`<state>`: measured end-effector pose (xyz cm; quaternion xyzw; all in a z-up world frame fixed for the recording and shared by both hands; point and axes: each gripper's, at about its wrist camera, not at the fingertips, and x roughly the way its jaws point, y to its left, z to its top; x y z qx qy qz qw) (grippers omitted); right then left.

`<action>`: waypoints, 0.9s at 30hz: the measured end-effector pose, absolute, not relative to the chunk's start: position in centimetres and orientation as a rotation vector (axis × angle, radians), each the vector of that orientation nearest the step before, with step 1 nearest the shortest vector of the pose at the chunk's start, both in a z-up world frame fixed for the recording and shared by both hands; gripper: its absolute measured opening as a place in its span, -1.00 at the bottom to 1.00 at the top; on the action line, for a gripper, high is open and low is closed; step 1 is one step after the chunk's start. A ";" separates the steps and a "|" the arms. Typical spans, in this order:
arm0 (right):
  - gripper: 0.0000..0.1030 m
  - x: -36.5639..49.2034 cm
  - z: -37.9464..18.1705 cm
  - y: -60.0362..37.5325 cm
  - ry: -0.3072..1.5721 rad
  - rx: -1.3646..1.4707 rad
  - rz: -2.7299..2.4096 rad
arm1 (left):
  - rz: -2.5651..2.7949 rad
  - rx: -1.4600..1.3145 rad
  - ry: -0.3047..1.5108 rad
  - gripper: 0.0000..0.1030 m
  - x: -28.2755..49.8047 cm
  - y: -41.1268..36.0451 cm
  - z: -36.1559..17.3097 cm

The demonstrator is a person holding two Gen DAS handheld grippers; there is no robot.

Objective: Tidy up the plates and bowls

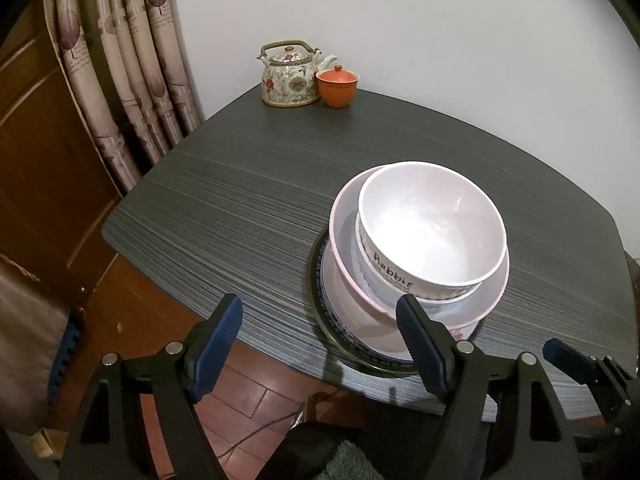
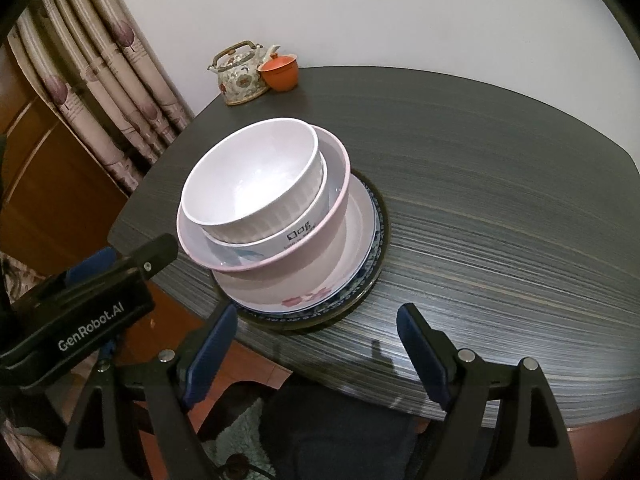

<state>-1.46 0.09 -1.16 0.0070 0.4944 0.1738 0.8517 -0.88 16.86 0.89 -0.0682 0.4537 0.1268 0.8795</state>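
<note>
**Nested stack stands alone, both grippers spread and empty**

The left gripper has its fingers wide apart, holding nothing. So does the right gripper. The stack sits near the table's front edge, ahead of the left gripper's right finger and ahead of the right gripper's left finger, touched by neither as far as can be seen.

On top is a white ribbed bowl, nested in a second white bowl, itself inside a wide pink-rimmed shallow bowl. These rest on a white plate with a pink flower, a blue-patterned plate and a dark-rimmed glass plate on the dark striped table.

The upper bowls look tilted and off-centre. A nudge from either finger, or a one-sided lift, would likely slide them off the near edge.

The left view reads "Rabbit" on the top bowl; the right view shows "Dog" on the second bowl and the flower. Behind the fingers' reach stand a floral ceramic teapot and an orange lidded cup.
</note>
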 end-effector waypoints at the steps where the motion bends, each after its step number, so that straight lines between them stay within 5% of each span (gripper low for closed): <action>1: 0.63 -1.4 -1.2 0.1 1.041 0.017 0.366 | 0.263 -0.143 0.946 0.48 -0.9 16.8 0.9; 27: 0.63 -1.6 -1.7 0.3 1.060 0.032 0.372 | 0.194 -0.191 0.982 0.49 -0.7 16.9 0.4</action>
